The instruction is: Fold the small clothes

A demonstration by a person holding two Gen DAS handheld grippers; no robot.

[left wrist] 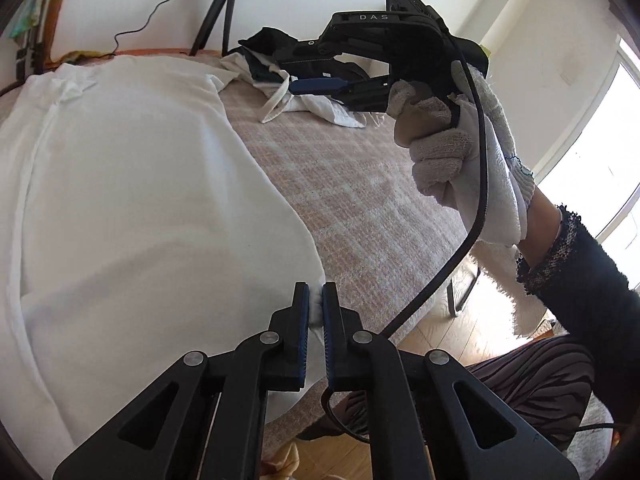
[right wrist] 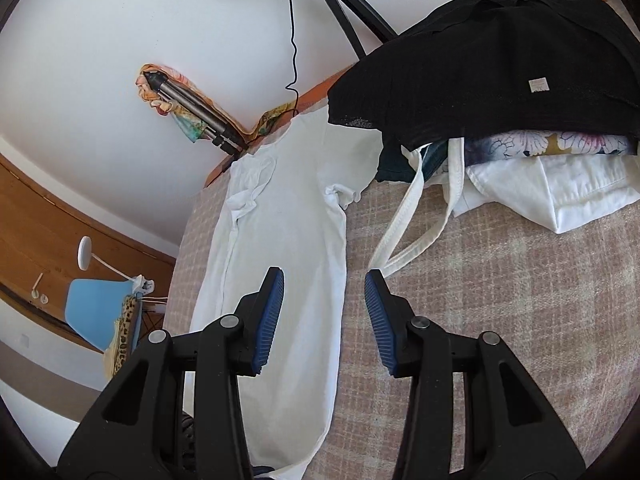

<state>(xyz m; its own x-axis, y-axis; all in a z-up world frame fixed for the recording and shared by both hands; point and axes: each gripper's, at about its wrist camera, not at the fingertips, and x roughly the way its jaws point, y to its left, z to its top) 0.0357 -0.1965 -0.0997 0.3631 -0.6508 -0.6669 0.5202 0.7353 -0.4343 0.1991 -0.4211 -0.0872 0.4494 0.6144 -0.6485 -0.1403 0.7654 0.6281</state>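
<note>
A white shirt (left wrist: 132, 184) lies spread along the checked cloth surface (left wrist: 360, 184). My left gripper (left wrist: 315, 300) is shut on the shirt's near hem edge. In the right wrist view the same white shirt (right wrist: 280, 248) lies lengthwise with its collar at the far end. My right gripper (right wrist: 325, 280) is open and empty, held above the shirt's right edge. It also shows in the left wrist view (left wrist: 332, 86), held in a gloved hand (left wrist: 460, 148) over the surface.
A pile of clothes (right wrist: 500, 92) sits at the far right: a black garment on top, a floral piece and a white garment with long straps (right wrist: 404, 224). A tripod (left wrist: 220, 12) and cable stand by the wall. A blue chair (right wrist: 96, 312) stands at left.
</note>
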